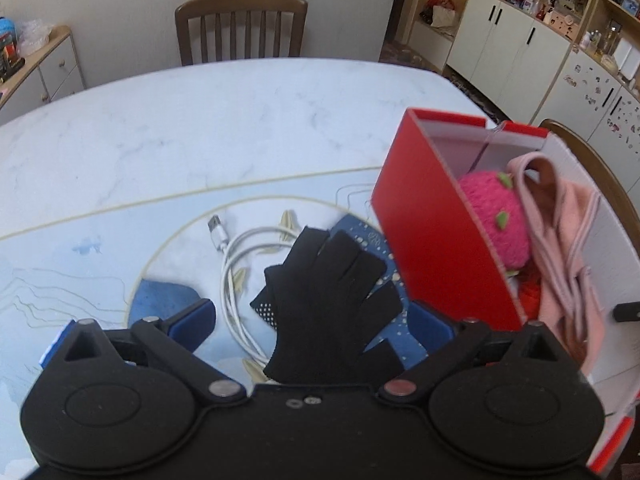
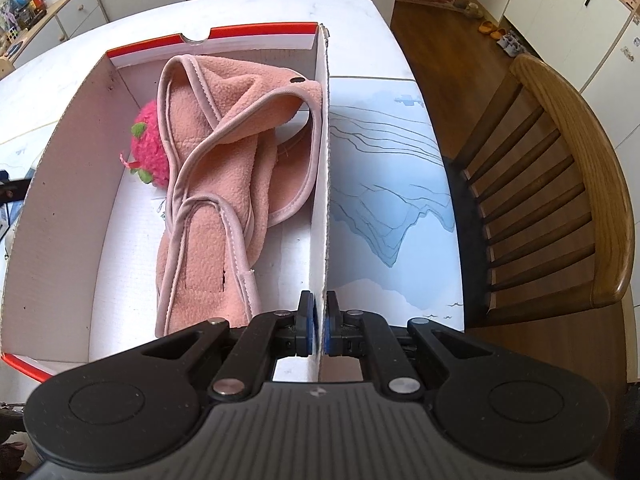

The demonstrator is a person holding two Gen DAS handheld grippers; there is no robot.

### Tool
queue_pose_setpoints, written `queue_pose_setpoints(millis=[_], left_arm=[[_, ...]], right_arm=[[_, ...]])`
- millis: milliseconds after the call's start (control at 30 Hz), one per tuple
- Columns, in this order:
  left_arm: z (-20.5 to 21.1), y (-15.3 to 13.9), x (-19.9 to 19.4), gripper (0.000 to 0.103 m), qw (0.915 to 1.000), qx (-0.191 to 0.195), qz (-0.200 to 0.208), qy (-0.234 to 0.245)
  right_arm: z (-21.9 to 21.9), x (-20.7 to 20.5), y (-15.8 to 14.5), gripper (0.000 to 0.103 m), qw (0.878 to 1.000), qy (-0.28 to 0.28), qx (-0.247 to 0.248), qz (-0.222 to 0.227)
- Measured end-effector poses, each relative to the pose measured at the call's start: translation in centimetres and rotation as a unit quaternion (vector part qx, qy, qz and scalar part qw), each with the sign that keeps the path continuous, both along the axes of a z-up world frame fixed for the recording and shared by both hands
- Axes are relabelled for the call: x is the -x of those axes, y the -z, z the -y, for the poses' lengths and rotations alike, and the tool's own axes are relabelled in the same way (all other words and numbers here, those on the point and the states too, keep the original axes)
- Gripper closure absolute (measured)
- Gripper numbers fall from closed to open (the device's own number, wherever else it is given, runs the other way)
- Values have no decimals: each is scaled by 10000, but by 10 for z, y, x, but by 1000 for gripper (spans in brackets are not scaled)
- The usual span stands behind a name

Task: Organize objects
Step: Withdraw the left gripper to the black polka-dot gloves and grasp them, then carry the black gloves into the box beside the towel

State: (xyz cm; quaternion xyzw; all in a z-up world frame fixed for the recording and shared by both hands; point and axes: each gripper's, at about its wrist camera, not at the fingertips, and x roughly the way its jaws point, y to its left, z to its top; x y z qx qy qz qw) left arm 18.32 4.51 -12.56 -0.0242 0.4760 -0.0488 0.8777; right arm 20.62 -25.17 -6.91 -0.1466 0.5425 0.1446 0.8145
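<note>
1. The left gripper (image 1: pixel 316 320) tilts steeply down toward the table (image 1: pixel 200 120), its blue-padded jaws spread as wide as they go.
2. A black glove (image 1: pixel 328 300) lies on the mat between those spread jaws, touched by neither pad.
3. A coiled white cable (image 1: pixel 236 264) rests just ahead and left of the glove.
4. The red box (image 1: pixel 436 240) stands just right of the left gripper.
5. The right gripper (image 2: pixel 319 328) points steeply down, its jaws pinched together on the right-hand wall of the box, one pad inside and one outside.
6. Inside the box, ahead and left of the right gripper, lie a pink fleece garment (image 2: pixel 224 184) and, beyond it, a fuzzy pink strawberry toy (image 2: pixel 150 144).
</note>
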Motion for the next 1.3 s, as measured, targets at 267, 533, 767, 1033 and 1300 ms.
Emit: queue_pose_setpoints(millis=[267, 533, 767, 1033, 1300], left_arm=[[-7, 18, -12, 13, 9993, 83, -128, -351], [-5, 21, -18, 48, 9991, 91, -143, -386], [-1, 26, -21, 66, 9992, -54, -258, -287], [0, 23, -21, 96, 9992, -48, -251, -303], [0, -9, -11, 98, 9995, 170, -11, -253]], right_arm=[[0, 1, 0, 98, 10000, -27, 22, 13], [1, 1, 1, 98, 10000, -7, 8, -16], [1, 0, 1, 98, 10000, -4, -3, -20], [1, 0, 1, 98, 10000, 8, -41, -24], [1, 1, 1, 98, 10000, -6, -44, 46]])
